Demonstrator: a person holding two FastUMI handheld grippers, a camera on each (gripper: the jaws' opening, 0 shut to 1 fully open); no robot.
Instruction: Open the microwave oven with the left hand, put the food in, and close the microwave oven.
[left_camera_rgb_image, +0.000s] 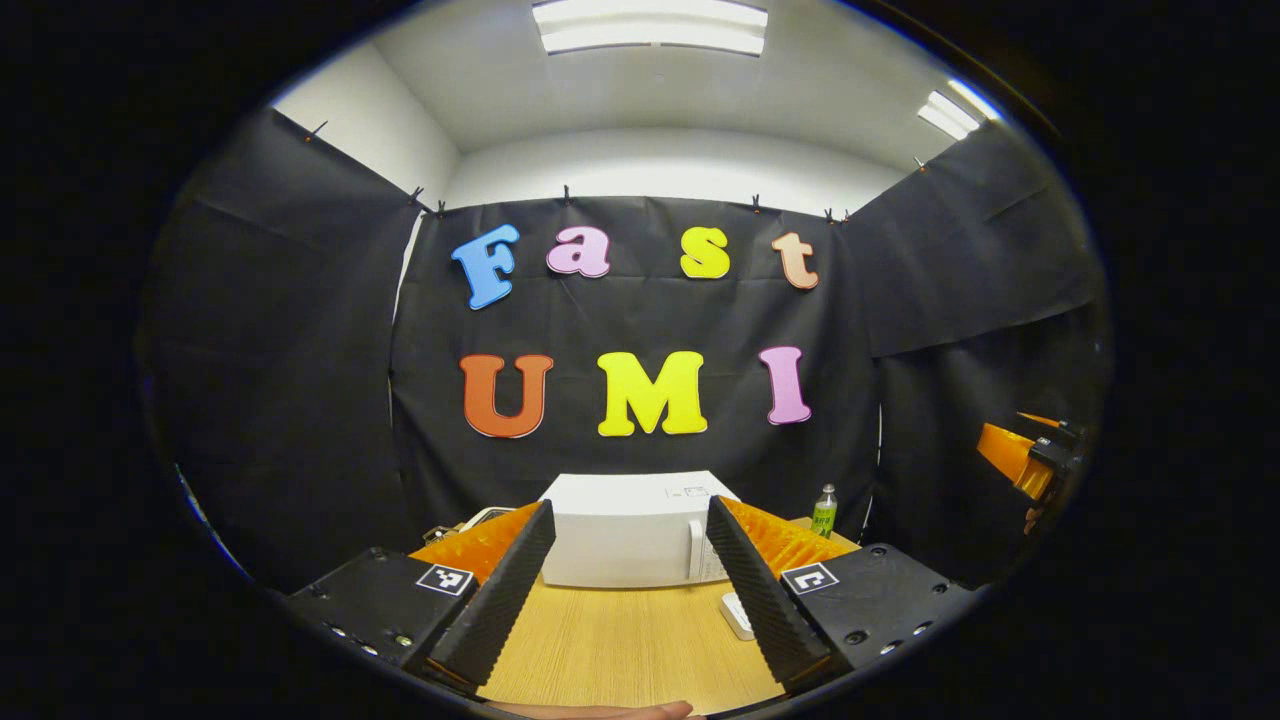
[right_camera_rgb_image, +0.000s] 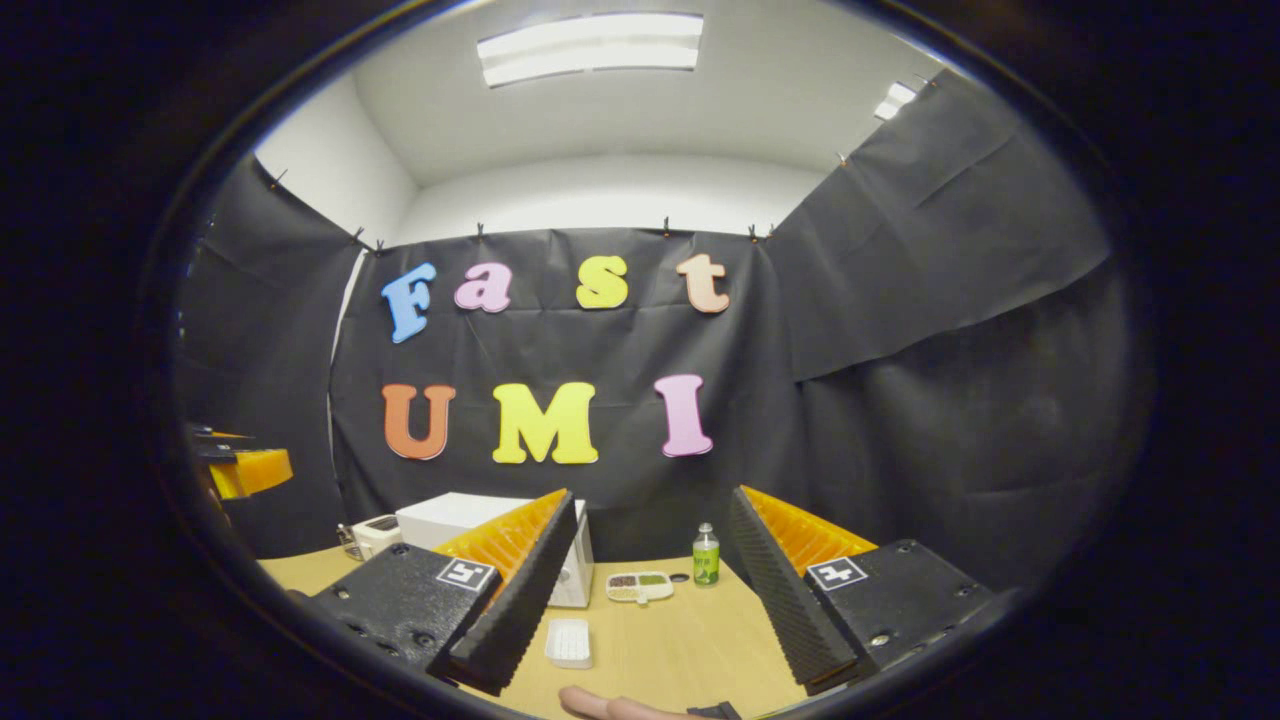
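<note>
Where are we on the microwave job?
Nothing looks done yet: the microwave sits on the table with its door shut. In hand: nothing; the left gripper and right gripper are both open, short of it. The food tray still lies on the table beside a bottle. Left: open the door, load the food, close.

Black cloth walls (left_camera_rgb_image: 640, 400); white ceiling, strip lights (left_camera_rgb_image: 650, 25); wooden table (left_camera_rgb_image: 620, 650).
</note>
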